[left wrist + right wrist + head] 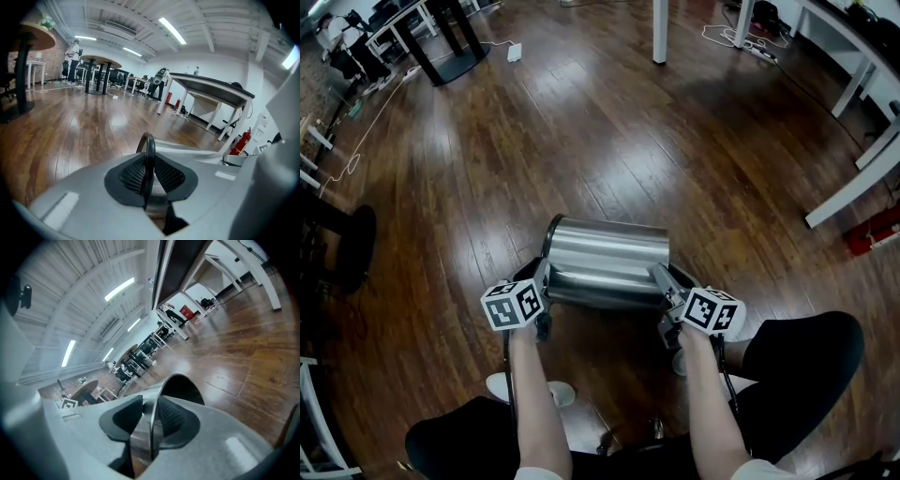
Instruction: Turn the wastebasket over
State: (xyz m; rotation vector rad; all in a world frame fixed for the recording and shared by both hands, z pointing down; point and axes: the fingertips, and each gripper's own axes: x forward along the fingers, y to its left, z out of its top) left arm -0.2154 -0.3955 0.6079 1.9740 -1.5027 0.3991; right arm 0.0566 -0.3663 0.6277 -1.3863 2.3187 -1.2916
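A shiny steel wastebasket [607, 255] lies on its side on the wooden floor, right in front of the person's knees. My left gripper [542, 281] is at its left end, pads shut on the black rim ring [149, 143], which runs upright between the ribbed pads of my left gripper [149, 164]. At the right end is my right gripper [661, 277]. In the right gripper view my right gripper [152, 420] is shut on the thin metal edge [153, 427], with the basket's dark opening [183, 389] just beyond.
White table legs [660, 33] stand far ahead and a white desk frame [855, 178] at the right, with a red object [874, 234] under it. A black table base [450, 58] is at the far left. The person's legs [806, 356] flank the basket.
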